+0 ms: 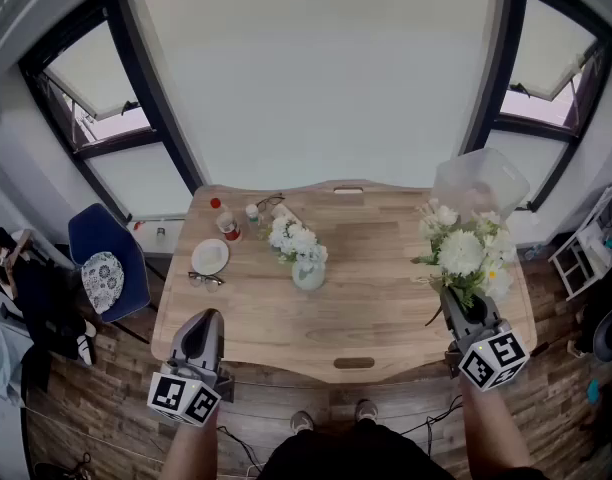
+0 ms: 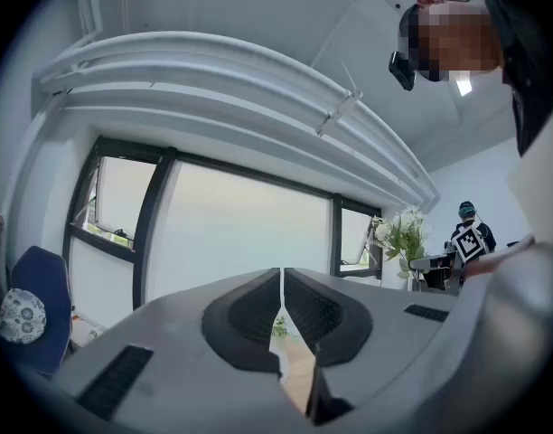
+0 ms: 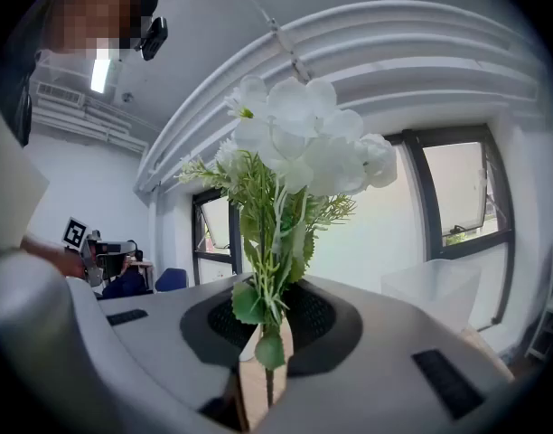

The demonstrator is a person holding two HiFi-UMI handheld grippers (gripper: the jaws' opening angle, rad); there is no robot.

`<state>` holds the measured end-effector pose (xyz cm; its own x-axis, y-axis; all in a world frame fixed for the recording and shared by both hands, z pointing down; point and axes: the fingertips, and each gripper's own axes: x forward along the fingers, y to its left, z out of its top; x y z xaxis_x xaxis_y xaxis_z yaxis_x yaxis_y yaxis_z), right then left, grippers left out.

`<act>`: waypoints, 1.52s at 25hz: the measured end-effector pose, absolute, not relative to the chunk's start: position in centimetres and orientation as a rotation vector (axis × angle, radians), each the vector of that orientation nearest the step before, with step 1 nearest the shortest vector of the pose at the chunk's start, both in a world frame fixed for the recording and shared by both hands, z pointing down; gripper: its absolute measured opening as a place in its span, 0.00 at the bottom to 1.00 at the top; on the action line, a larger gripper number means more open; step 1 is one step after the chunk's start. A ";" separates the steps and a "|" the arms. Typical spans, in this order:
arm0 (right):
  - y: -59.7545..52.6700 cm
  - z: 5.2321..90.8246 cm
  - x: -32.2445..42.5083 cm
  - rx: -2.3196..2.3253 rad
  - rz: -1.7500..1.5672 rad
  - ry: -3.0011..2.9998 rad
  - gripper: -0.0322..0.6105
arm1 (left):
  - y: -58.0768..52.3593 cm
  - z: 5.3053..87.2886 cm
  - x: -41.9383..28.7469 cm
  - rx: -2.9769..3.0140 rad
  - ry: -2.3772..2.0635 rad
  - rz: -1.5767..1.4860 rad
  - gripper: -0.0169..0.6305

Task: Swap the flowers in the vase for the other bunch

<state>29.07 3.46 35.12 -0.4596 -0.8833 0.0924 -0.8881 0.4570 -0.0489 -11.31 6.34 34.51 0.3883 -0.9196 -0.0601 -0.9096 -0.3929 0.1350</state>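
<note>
**Two white bunches, one vase, one wooden table**

The right gripper is clamped on the thin green stems of a faux-looking bunch. It has round white blooms and feathery leaves, and it's held upright over the table's right edge. The left gripper has its ribbed dark pads pressed together with nothing in them, and it hangs off the near left corner.

The second white bunch sits in a small rounded pale vase, about mid-table.

The table is light wood planks with a wavy far edge. One white round plate is near the left edge, and one clear plastic box is at the far right corner. The room has dark-framed windows, a plank floor and a blue chair.
</note>
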 end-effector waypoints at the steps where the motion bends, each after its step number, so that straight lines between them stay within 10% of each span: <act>1: 3.4 35.2 29.2 1.601 0.138 -2.635 0.17 | 6.4 34.7 -11.3 2.543 -1.691 -0.189 0.05; 23: -1.6 34.8 31.1 1.414 0.155 -2.803 0.17 | 4.8 38.2 -7.2 2.345 -1.876 -0.075 0.06; 38: -6.7 36.0 25.2 1.608 0.207 -2.678 0.17 | -5.3 40.5 -8.5 2.613 -1.492 -0.036 0.31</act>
